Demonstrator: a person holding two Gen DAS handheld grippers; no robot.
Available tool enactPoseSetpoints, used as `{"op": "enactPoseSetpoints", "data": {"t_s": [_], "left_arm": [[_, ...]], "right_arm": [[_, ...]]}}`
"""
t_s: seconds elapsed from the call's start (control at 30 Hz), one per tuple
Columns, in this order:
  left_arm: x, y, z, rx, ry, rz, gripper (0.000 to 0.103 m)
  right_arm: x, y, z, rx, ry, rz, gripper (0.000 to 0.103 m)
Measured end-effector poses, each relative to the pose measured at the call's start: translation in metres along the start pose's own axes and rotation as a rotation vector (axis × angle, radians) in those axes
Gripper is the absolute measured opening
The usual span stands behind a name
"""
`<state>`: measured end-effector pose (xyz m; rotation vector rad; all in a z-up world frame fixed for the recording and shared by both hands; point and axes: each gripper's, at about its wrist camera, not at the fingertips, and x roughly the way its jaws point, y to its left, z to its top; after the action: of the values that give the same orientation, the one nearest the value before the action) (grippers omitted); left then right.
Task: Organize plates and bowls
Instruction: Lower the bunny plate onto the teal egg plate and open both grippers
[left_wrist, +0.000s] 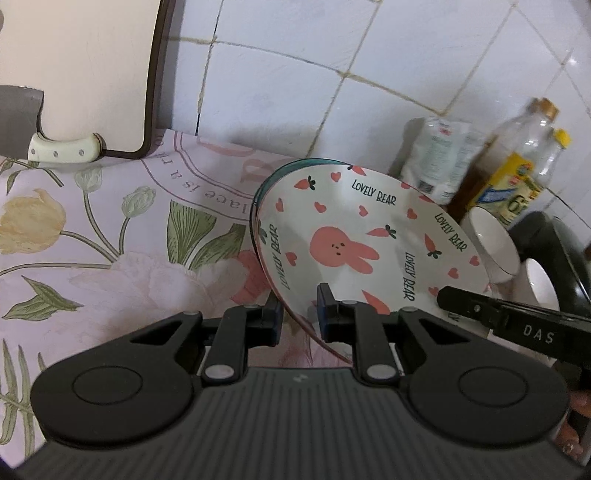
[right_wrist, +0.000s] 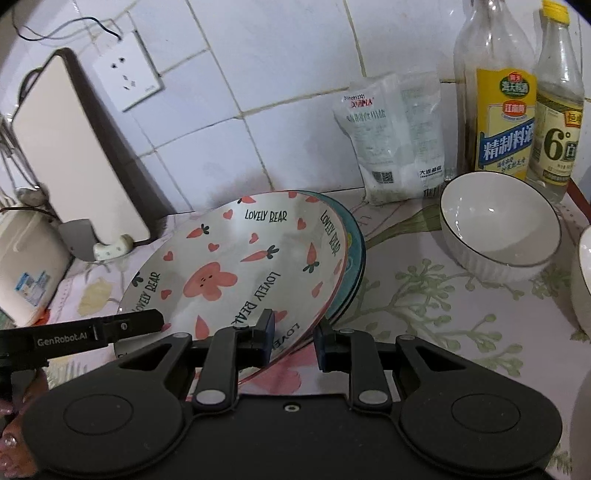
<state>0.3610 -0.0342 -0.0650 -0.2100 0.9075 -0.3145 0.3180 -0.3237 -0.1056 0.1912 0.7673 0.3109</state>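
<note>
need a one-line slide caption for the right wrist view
Right gripper straddles the rim of the tilted white rabbit-and-carrot plate stacked on a teal plate; white ribbed bowl beside.

Left gripper: the black two-finger left gripper (left_wrist: 299, 314) sits low and level in its own view, fingers pointing forward.
Left jaws: parted by a moderate gap, one finger on each side of a thin rim, neither pad clearly pressing it.
Left finger pads: dark blue pads (left_wrist: 325, 310) face inward.
Right gripper: the black two-finger right gripper (right_wrist: 293, 341) points forward at a similar height.
Right jaws: parted, the gap similar to the left's.
Right finger pads: dark blue pads (right_wrist: 323, 345) face inward.
Cross view: each gripper's finger tip reaches into the other's view from the side.
</note>
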Motion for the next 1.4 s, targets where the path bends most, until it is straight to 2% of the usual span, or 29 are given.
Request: {"op": "enactPoseSetpoints", "data": {"t_s": [0.23, 0.37, 0.63, 0.8, 0.9, 0.93, 1.03, 1.17, 1.3, 1.4], "left_arm": [[0.017, 0.002, 0.008, -0.007, 0.025, 0.03, 0.018], [0.022, -0.003, 0.008, -0.011, 0.042, 0.041, 0.019], [0.026, -0.011, 0.009, 0.005, 0.036, 0.097, 0.021], [0.027, -0.012, 0.008, 0.009, 0.04, 0.106, 0.022], [0.025, -0.016, 0.009, 0.022, 0.037, 0.129, 0.027], [0.022, -0.018, 0.009, 0.037, 0.023, 0.146, 0.027], [0.009, -0.022, 0.009, 0.065, -0.016, 0.176, 0.041], [-0.012, -0.022, 0.004, 0.079, -0.024, 0.16, 0.042], [-0.041, -0.029, -0.007, 0.118, -0.035, 0.133, 0.049], [-0.065, -0.038, -0.016, 0.153, -0.05, 0.108, 0.054]], "right_arm": [[0.02, -0.004, 0.007, 0.003, 0.021, -0.005, 0.027], [0.017, 0.011, 0.004, -0.059, 0.006, -0.081, 0.035], [0.027, 0.025, 0.001, -0.186, -0.027, -0.181, 0.038], [0.027, 0.021, -0.002, -0.195, -0.048, -0.179, 0.039], [0.029, 0.022, -0.003, -0.207, -0.061, -0.187, 0.041], [0.03, 0.022, -0.004, -0.219, -0.067, -0.202, 0.041], [0.032, 0.016, -0.008, -0.22, -0.064, -0.212, 0.04], [0.013, 0.017, -0.012, -0.224, -0.097, -0.182, 0.041], [-0.016, 0.026, -0.015, -0.251, -0.099, -0.158, 0.041], [-0.04, 0.033, -0.02, -0.281, -0.11, -0.154, 0.047]]}}
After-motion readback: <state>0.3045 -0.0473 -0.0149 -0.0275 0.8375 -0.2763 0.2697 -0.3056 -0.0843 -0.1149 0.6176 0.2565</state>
